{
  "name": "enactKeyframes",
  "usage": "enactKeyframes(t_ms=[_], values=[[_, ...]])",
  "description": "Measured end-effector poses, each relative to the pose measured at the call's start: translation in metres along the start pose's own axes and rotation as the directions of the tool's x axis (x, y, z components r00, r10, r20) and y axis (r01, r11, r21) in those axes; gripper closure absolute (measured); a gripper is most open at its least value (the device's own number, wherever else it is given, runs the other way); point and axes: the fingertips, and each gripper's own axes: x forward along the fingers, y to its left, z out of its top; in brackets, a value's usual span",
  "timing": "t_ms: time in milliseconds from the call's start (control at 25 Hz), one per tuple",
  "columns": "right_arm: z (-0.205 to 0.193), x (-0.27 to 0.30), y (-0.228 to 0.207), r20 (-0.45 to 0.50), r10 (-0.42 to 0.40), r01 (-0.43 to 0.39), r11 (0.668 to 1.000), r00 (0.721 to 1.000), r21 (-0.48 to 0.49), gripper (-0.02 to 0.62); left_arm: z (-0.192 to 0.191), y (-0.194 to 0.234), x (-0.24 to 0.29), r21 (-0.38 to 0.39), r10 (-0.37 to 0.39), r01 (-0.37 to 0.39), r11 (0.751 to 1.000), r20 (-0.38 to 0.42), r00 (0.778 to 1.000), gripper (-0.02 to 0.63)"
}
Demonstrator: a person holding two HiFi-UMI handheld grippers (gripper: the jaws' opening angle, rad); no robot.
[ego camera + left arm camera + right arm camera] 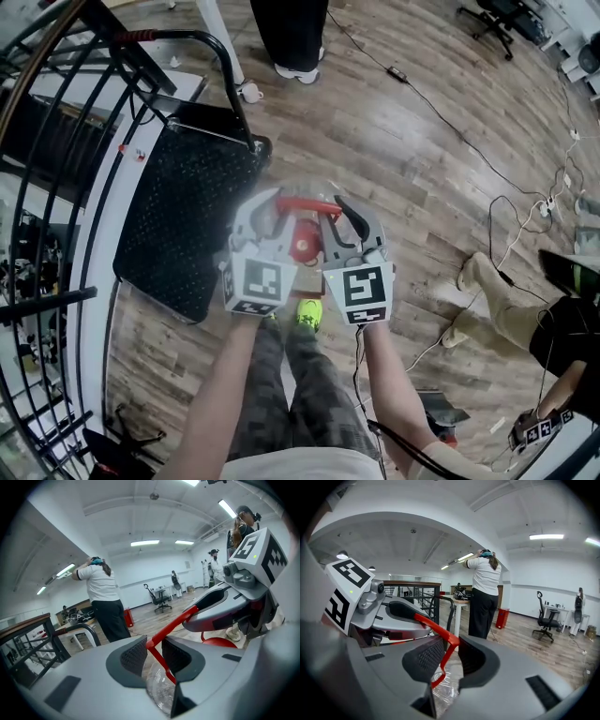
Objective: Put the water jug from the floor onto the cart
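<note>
– Cart (178, 225) first, please: where is the water jug (314, 187) in relation to it?
– The black deck lies at the left of the head view. The jug hangs just beside its right edge, over the wood floor (422, 141) and in front of the person's legs. It is not yet on the deck.
– How will this jug handle, in your opinion?
– I judge it heavy if it is full (I cannot see the water level through the clear wall). The wall looks thin and smooth, so pads would slip on it or dent it. Hanging like this, it may also swing.
– So where should one take hold?
– On the red handle (305, 204) above the red cap (302, 242). It looks a stiff, narrow strap, and I think it is the only firm place.
– And the 2 grippers?
– Both pinch that handle. The left gripper (154, 654) has its jaws drawn nearly together, with only the red strap between the ribbed pads (132, 656), at the left bend of the handle. The right gripper (449, 657) grips the other bend in the same way. In each gripper view the clear body shows below the pads, and nothing else is between the jaws.
</note>
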Motion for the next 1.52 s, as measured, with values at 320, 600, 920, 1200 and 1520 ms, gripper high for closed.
enactKeyframes(t_ms=[320,600,920,1200,1520], values=[[0.022,0.014,0.016,0.003,0.043,-0.042,0.998,0.999,-0.043,0.500,-0.001,0.026,-0.013,-0.027,0.036,-0.036,0.999,0.001,0.999,0.504],[0.037,0.043,0.041,-0.016,0.077,-0.078,0.995,0.997,-0.065,0.500,-0.016,0.063,-0.022,-0.065,0.056,-0.057,0.996,-0.013,0.998,0.505],[0.058,0.076,0.069,-0.019,0.110,-0.111,0.991,0.994,-0.079,0.500,-0.027,0.108,-0.032,-0.086,0.080,-0.081,0.993,-0.012,0.997,0.505],[0.077,0.106,0.097,-0.009,0.137,-0.137,0.986,0.991,-0.093,0.500,-0.040,0.148,-0.044,-0.093,0.110,-0.111,0.989,-0.013,0.994,0.505],[0.096,0.148,0.131,0.002,0.188,-0.186,0.975,0.982,-0.124,0.500,-0.064,0.198,-0.053,-0.112,0.157,-0.160,0.981,-0.030,0.987,0.505]])
